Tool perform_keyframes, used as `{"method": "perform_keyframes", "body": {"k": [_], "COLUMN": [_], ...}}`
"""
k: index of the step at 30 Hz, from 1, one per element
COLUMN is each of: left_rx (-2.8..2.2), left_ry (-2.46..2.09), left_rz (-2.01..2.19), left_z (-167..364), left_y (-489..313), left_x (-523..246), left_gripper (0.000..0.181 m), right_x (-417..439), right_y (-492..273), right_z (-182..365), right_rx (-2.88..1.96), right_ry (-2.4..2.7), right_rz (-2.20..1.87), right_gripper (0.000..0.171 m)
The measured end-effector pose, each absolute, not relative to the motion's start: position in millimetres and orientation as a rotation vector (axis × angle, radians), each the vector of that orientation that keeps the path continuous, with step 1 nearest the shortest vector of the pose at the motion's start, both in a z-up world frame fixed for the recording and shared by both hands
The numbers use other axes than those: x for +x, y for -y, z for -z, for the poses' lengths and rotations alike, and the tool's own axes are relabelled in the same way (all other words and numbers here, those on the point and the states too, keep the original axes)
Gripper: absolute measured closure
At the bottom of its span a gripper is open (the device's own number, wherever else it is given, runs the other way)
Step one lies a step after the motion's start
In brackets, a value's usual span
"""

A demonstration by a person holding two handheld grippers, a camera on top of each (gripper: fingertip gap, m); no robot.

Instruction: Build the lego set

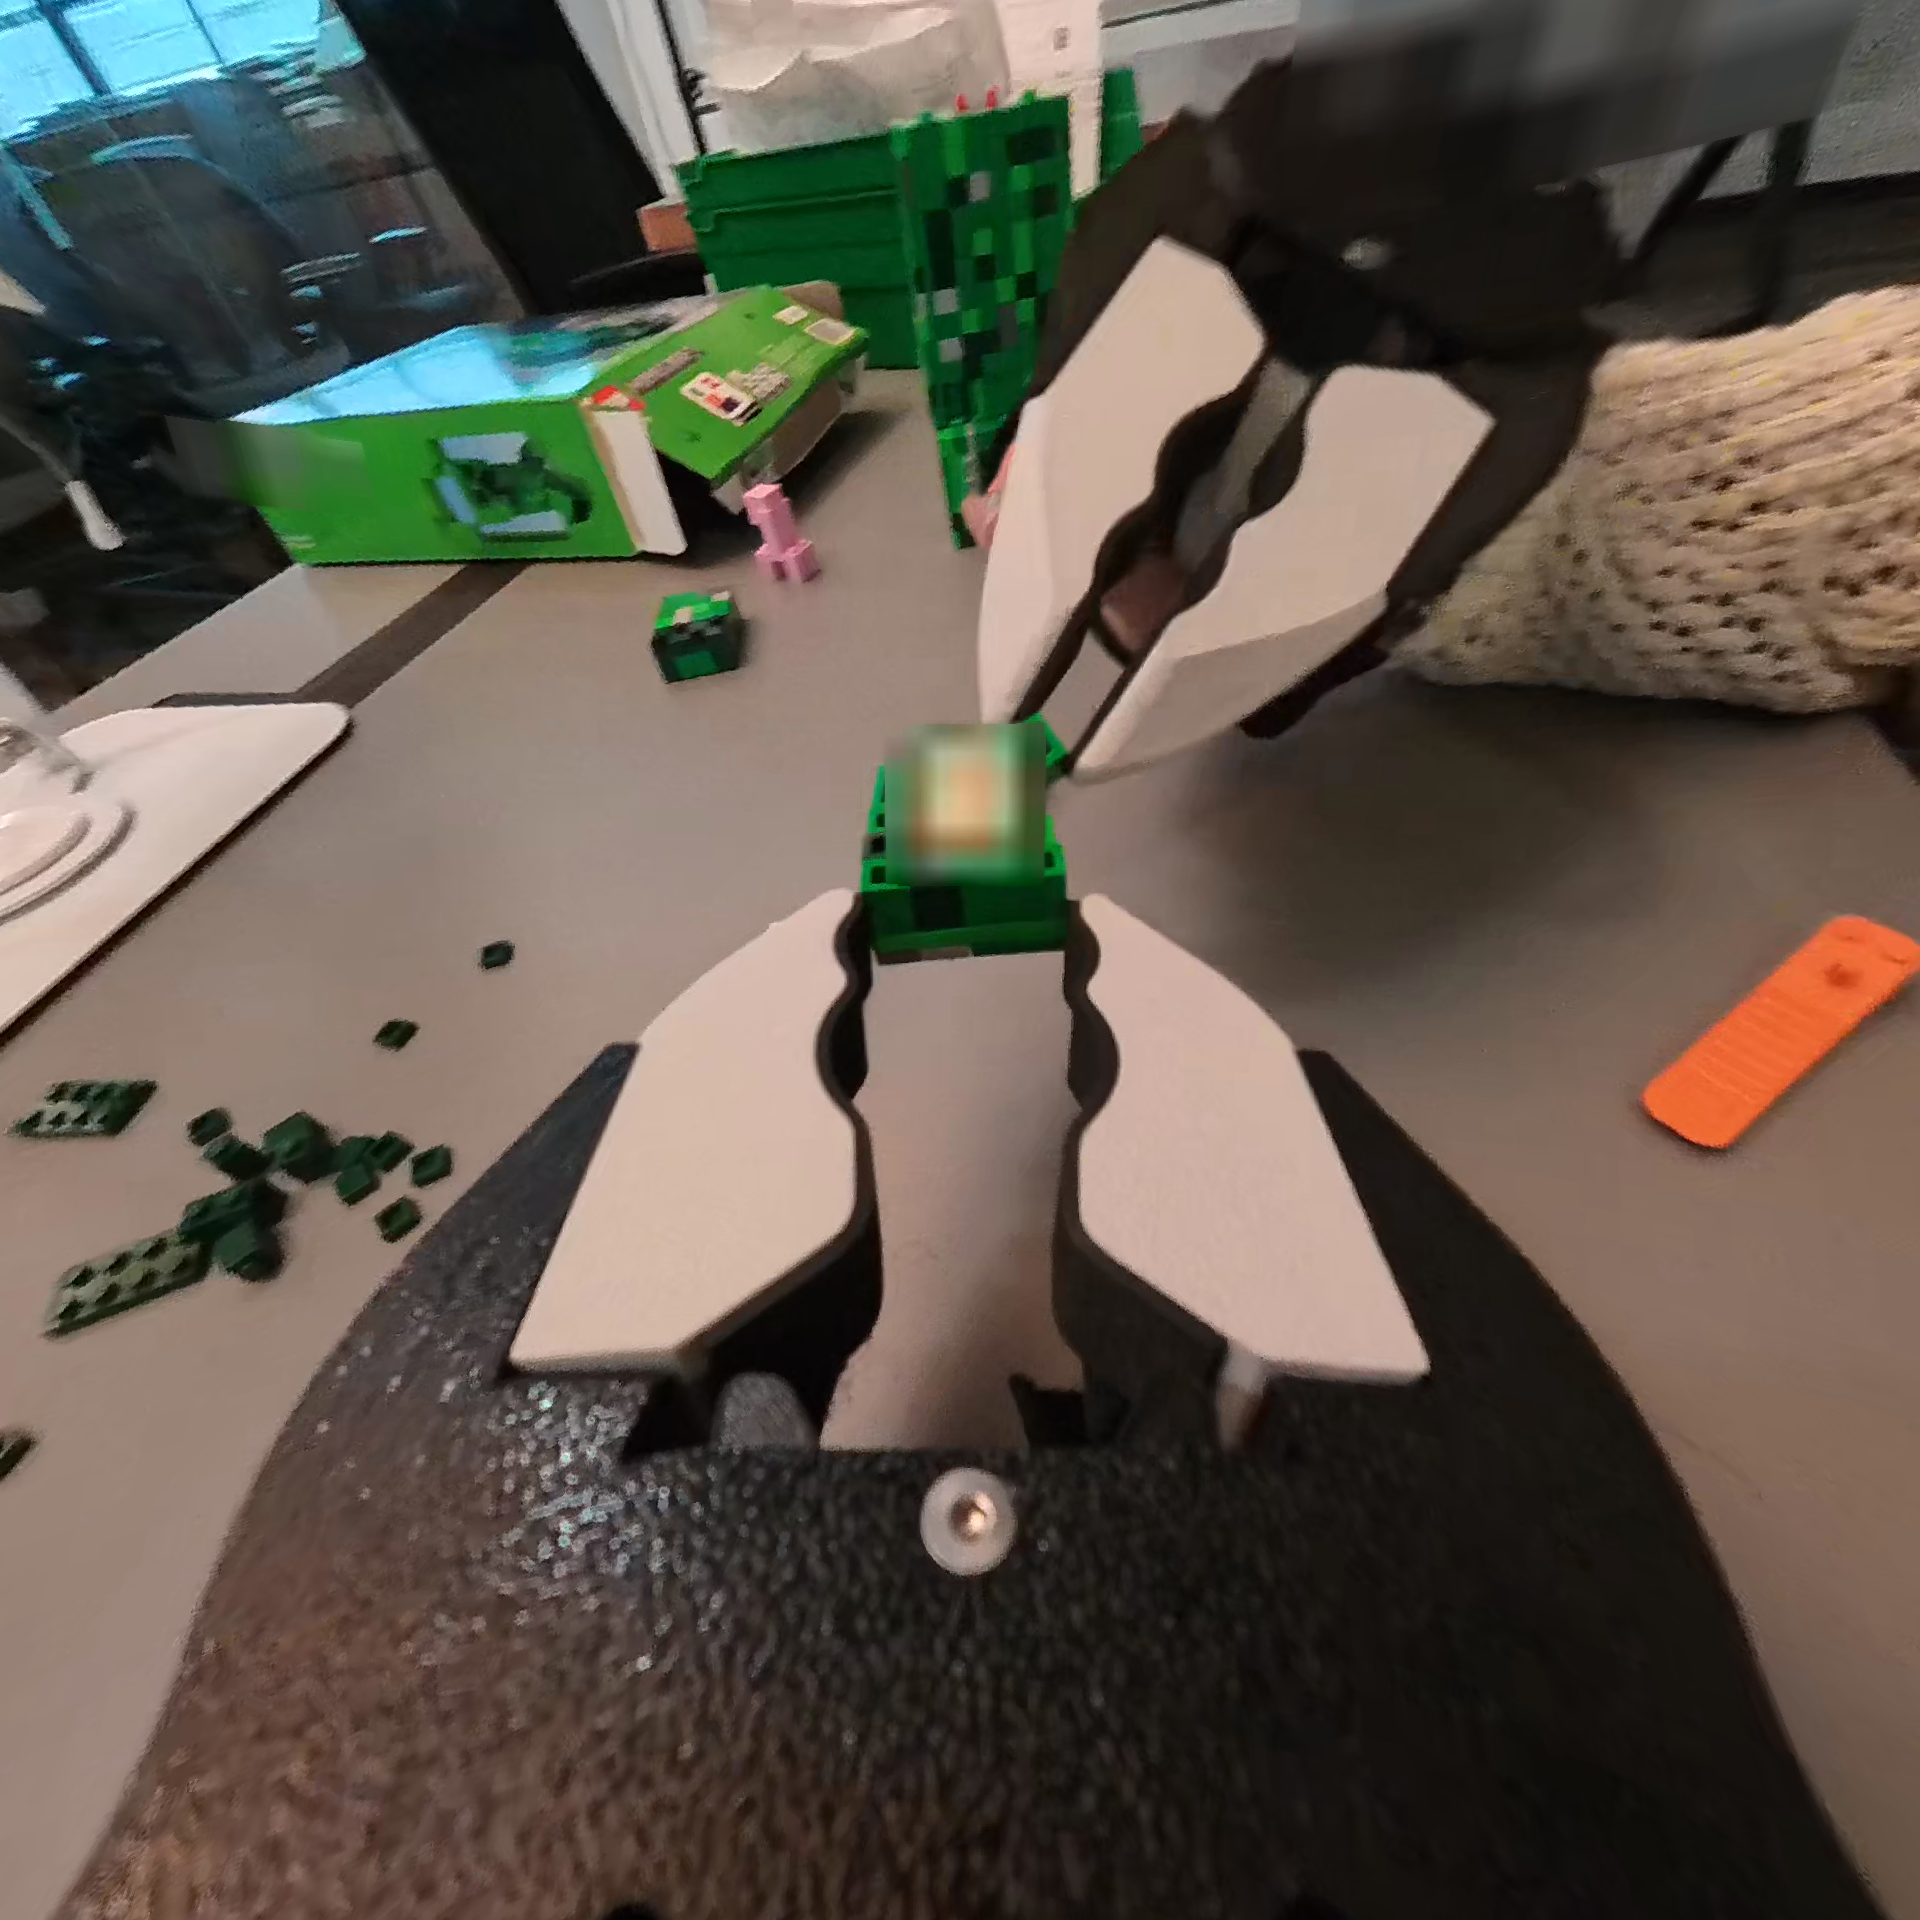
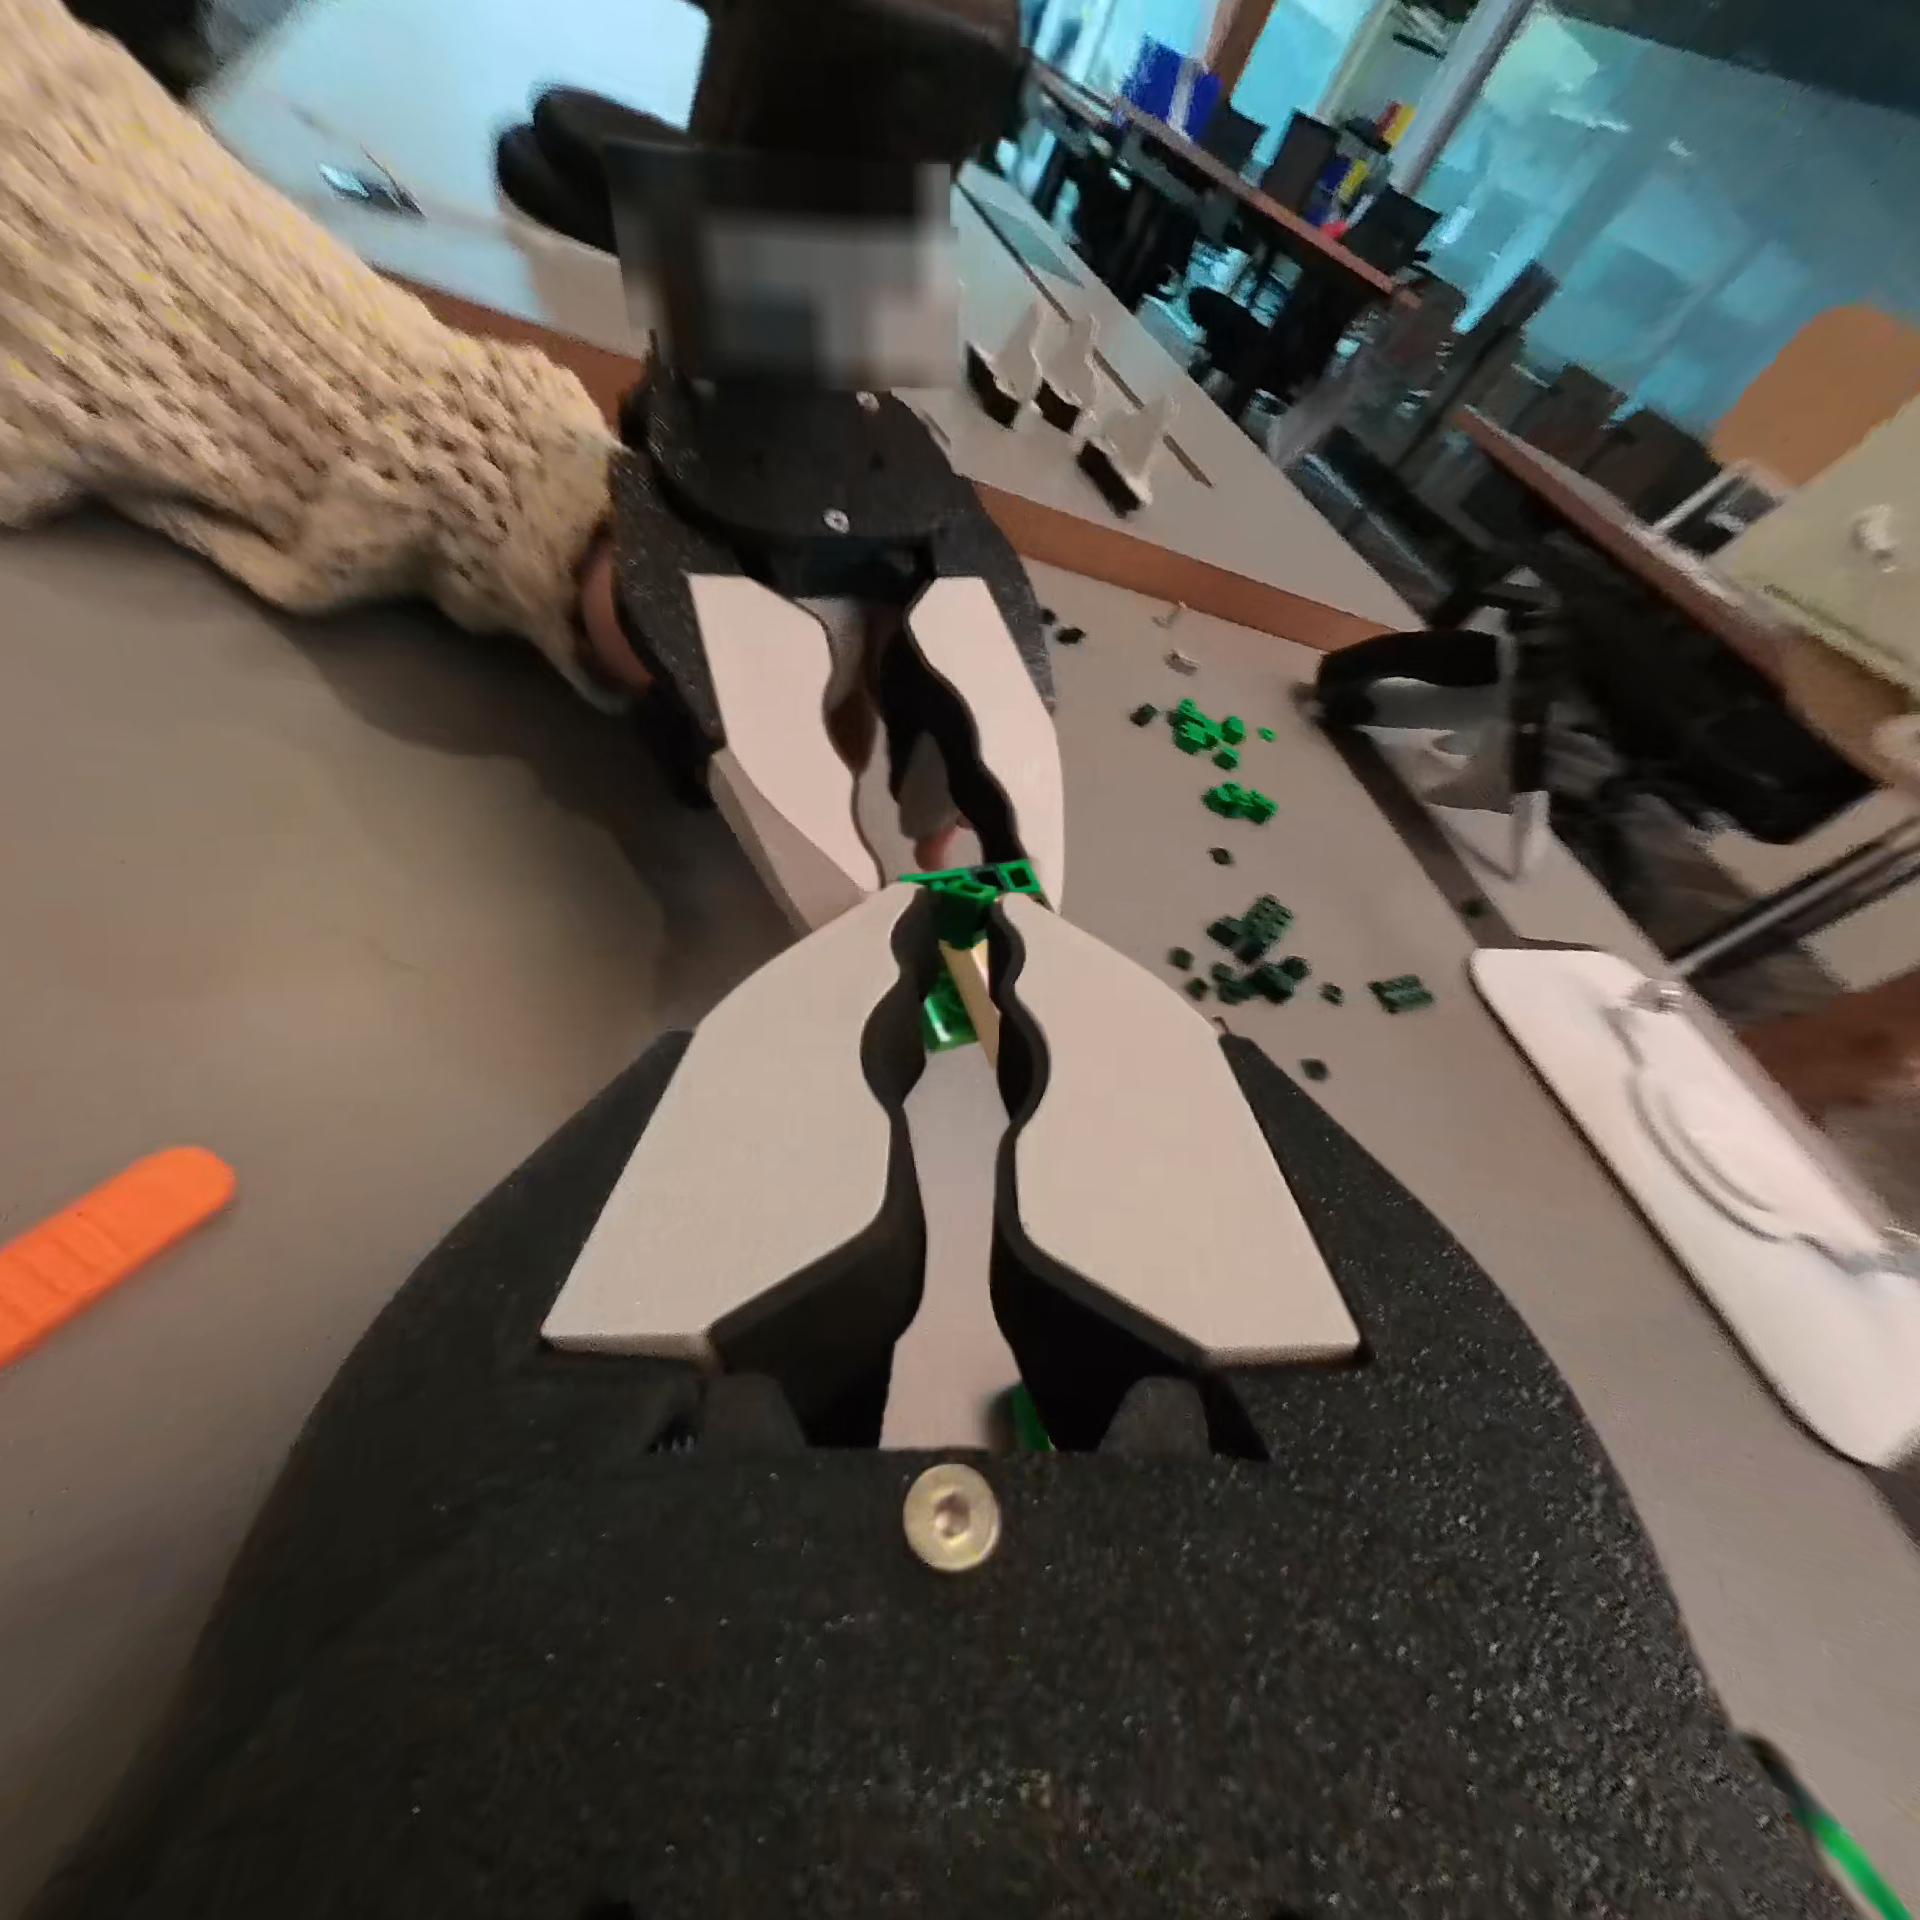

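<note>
While left gripper (image 1: 966, 925) clamps small green brick cube (image 1: 966, 894) steady on grey desk (image 1: 623, 831), right gripper (image 2: 951, 909) pinches thin green plate (image 2: 971, 881), poised to press on.

Right hand-held gripper (image 2: 951, 914), white fingers on a black speckled body, jaws nearly closed around a small green and tan lego assembly (image 2: 961, 966) held above the grey bench (image 2: 312, 883). Opposite it, tip to tip, the left hand-held gripper (image 2: 935, 883) of like make, carried by a person's arm in a cream knitted sleeve (image 2: 260, 395), touches the same assembly from the far side. Also on the bench: scattered loose dark and bright green lego pieces (image 2: 1247, 935) at right, a flat ridged orange plastic tool (image 2: 104, 1236) at left, a white rounded-corner board (image 2: 1704, 1174) at far right.
</note>
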State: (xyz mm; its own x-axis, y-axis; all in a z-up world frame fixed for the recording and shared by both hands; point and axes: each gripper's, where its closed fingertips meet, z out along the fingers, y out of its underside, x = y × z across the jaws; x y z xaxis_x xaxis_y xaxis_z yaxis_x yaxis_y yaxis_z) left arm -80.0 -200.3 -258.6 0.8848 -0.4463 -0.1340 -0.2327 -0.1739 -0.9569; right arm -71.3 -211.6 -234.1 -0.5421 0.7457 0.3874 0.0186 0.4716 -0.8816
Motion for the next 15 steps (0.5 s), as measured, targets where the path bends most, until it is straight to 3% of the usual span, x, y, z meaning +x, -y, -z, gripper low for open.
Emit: {"method": "perform_keyframes", "body": {"k": [8,15], "left_rx": [-1.708,-1.69], "left_ry": [-0.502,-0.493], "left_rz": [0.385,0.466], "left_z": [248.5,244.9], "left_y": [206.8,210.0], "left_x": [-72.2,-70.3], "left_gripper": [0.146,0.147], "right_x": [-68.4,-65.0], "right_y": [223.7,221.6], "right_z": [228.8,232.7], "right_rx": [-0.711,-0.722], "right_ry": [1.97,2.024], "right_rz": [-1.399,-1.406], "right_gripper": [0.163,0.163]}}
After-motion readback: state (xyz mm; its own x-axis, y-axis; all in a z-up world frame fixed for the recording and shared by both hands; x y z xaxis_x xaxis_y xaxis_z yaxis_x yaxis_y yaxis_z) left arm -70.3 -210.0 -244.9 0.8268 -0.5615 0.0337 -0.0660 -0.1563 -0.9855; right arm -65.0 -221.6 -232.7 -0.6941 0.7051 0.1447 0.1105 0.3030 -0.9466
